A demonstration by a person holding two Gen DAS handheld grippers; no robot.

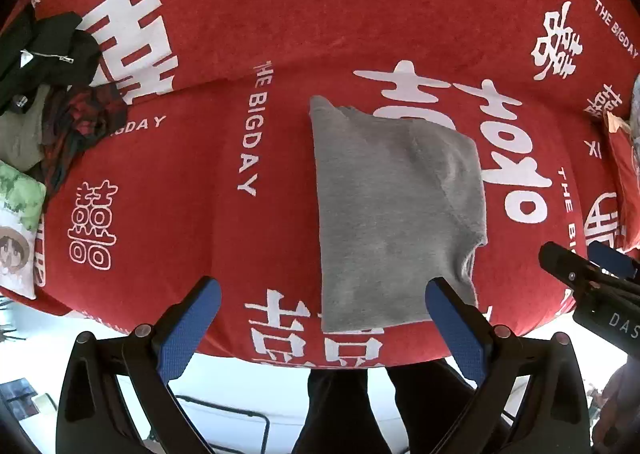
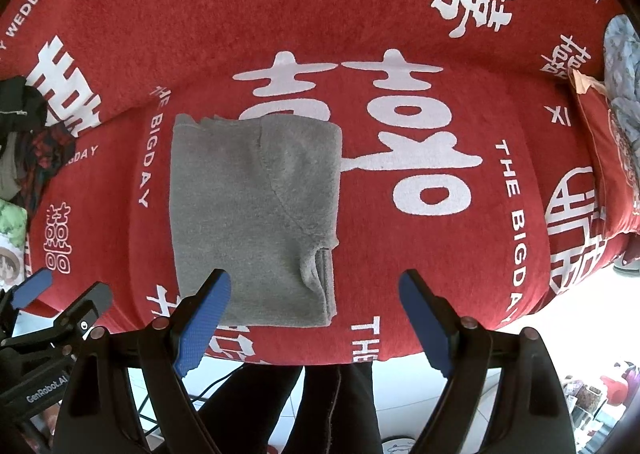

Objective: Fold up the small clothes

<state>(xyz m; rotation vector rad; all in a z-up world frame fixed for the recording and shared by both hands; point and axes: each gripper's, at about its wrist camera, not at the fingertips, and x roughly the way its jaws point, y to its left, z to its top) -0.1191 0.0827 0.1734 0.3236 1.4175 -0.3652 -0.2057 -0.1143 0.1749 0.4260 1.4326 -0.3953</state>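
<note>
grey garment (image 1: 396,214) folded flat, edges free | red cover (image 1: 280,14) bare around | both grippers (image 1: 322,294) (image 2: 316,294) wide, empty

Partly covered by the folded grey garment (image 1: 396,214): white characters printed on the red cover (image 1: 260,14). Under the garment's top layer, inner folds hidden. Cut off at the left edge: pile of dark clothes (image 1: 48,66) and a printed cushion (image 1: 18,230). Cut off at the right edge: right gripper (image 1: 588,260), pale blue fabric (image 2: 622,66). Behind the left gripper's fingers (image 1: 188,330), dark trouser legs (image 1: 340,410) only partly seen. Floor clutter at lower right too small to identify.
</note>
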